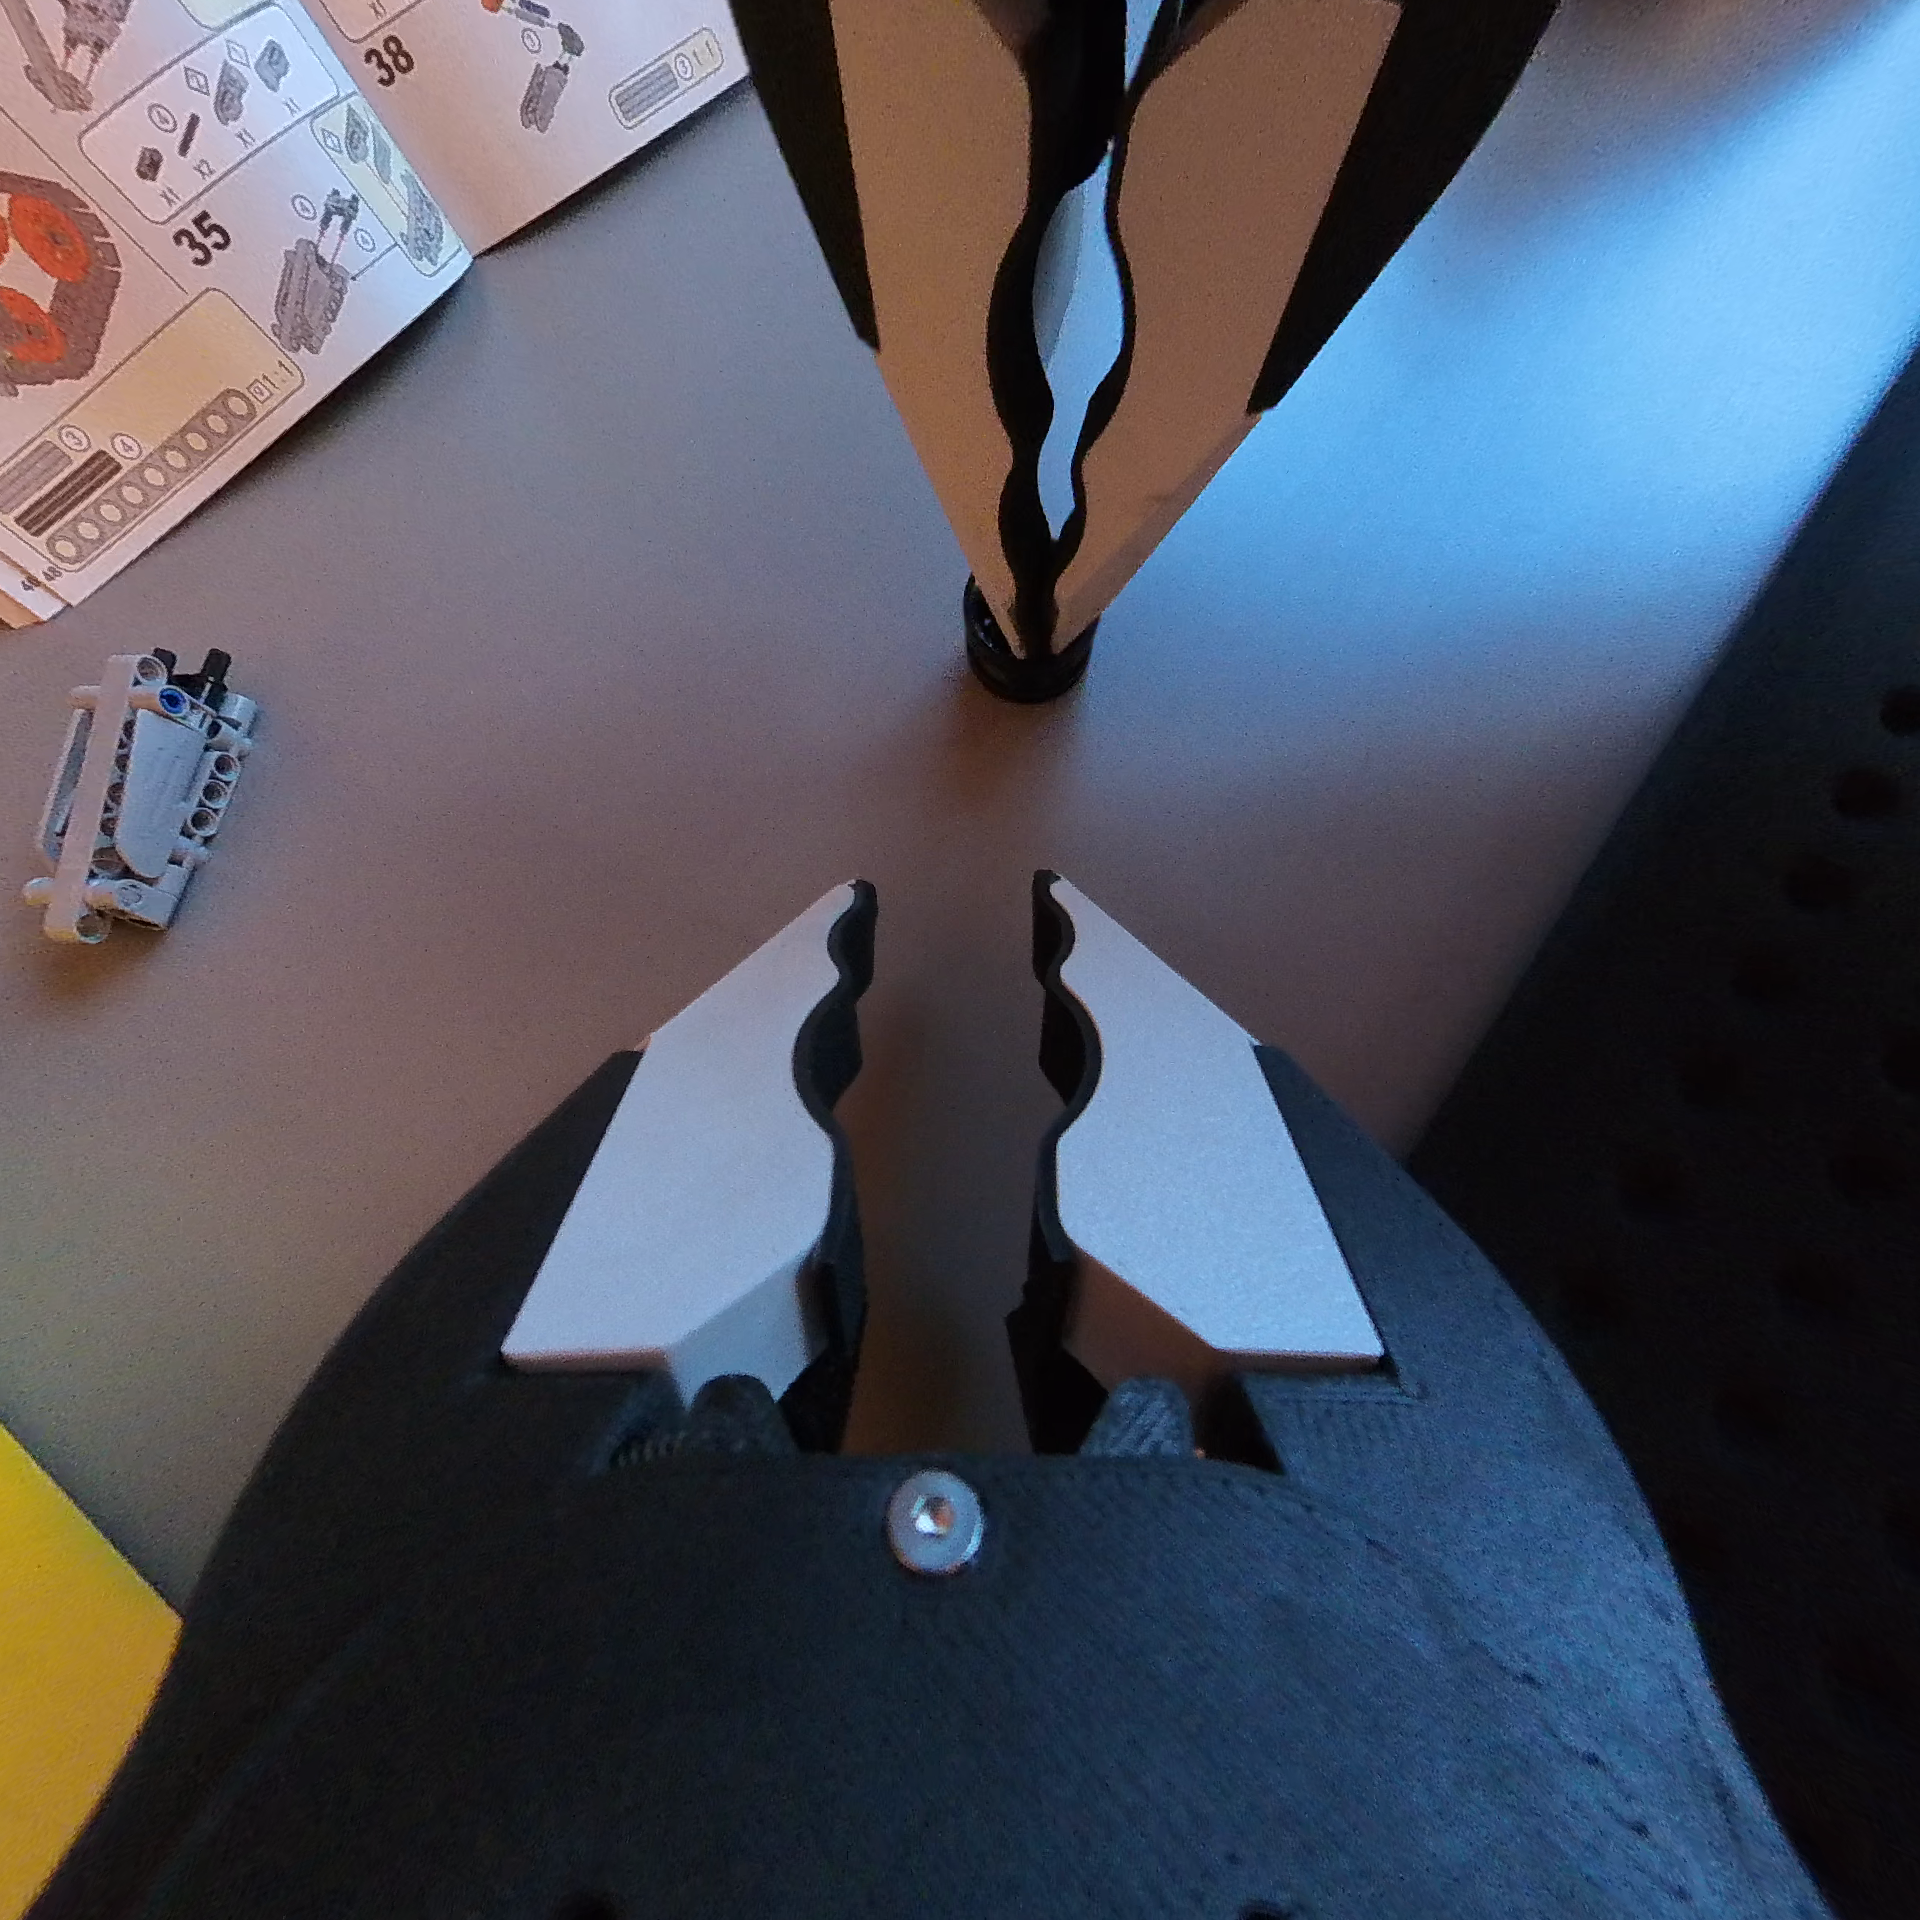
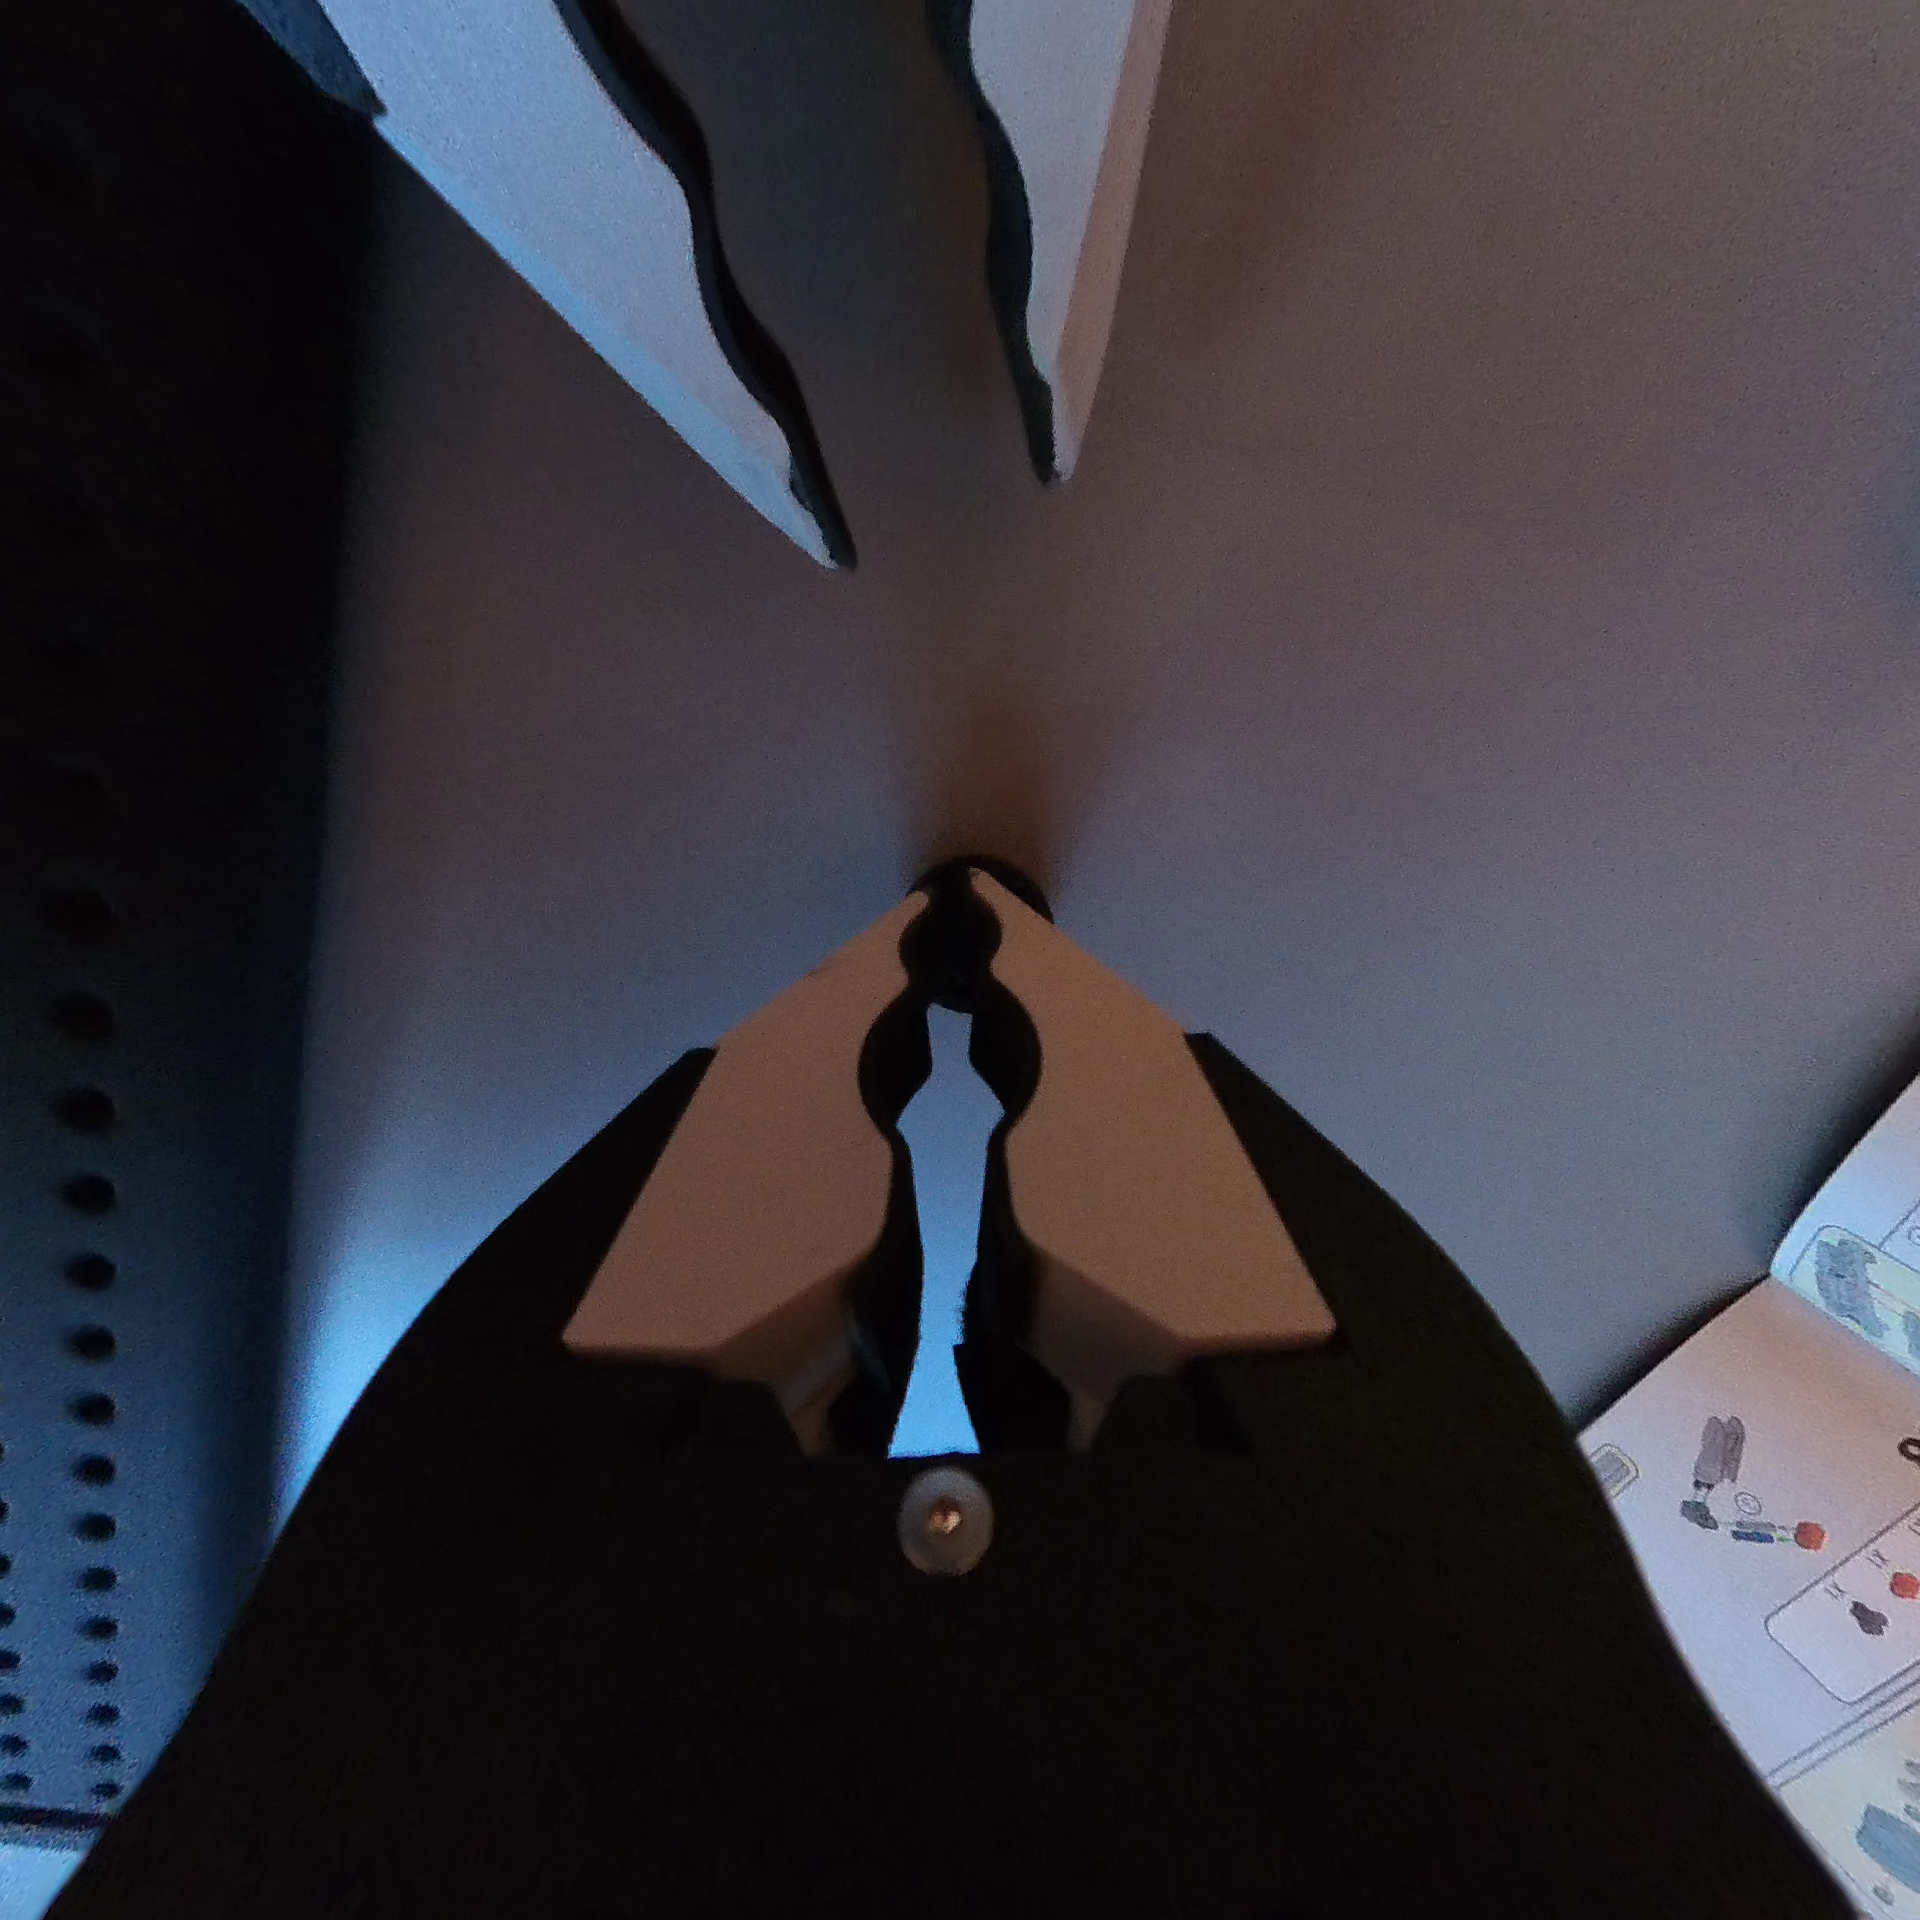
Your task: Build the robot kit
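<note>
In the left wrist view my left gripper (image 1: 956, 883) is open and empty, its jaws a little apart just above the brown table (image 1: 623, 727). Straight ahead, my right gripper (image 1: 1034, 634) comes down from the top and is shut on a small black round piece (image 1: 1023, 675) that rests on the table. In the right wrist view my right gripper (image 2: 961, 883) is shut at its tips on the same black piece (image 2: 1034, 902), mostly hidden by the fingers. The open left gripper (image 2: 943, 520) points at it from the top, a short way off.
An open instruction booklet (image 1: 208, 260) lies at the far left; it also shows in the right wrist view (image 2: 1766, 1558). A grey brick assembly (image 1: 135, 800) lies left of my left gripper. A yellow sheet (image 1: 62, 1610) is at the lower left. A dark perforated panel (image 1: 1714, 1143) borders the table. About 6 cm separates my left fingertips from my right.
</note>
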